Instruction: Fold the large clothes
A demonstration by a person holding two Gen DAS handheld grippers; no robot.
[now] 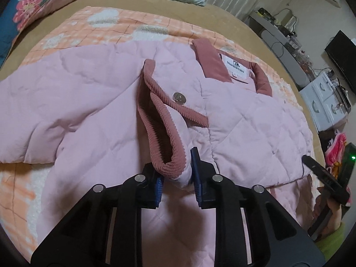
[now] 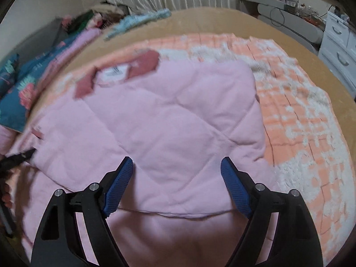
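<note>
Two grippers are working over one pink quilted jacket (image 1: pixel 93 93), which is lying spread on a peach checked fleece blanket (image 1: pixel 124 26) over a tan bed (image 1: pixel 224 15). Nearest, we are pinching the sleeve's ribbed corduroy cuff (image 1: pixel 164 155) in the left gripper (image 1: pixel 176 173), blue pads closed narrow on it. Our right gripper (image 2: pixel 176 178) is hanging wide apart above a folded diamond-stitched panel, gripping nothing. Only the left view is showing the metal snap button (image 1: pixel 178 98) and collar label (image 1: pixel 237 64) sharply; the right view is blurring them. Farther off, a floral quilt (image 1: pixel 29 11) and white drawers (image 2: pixel 340 49) are bordering the bed.
</note>
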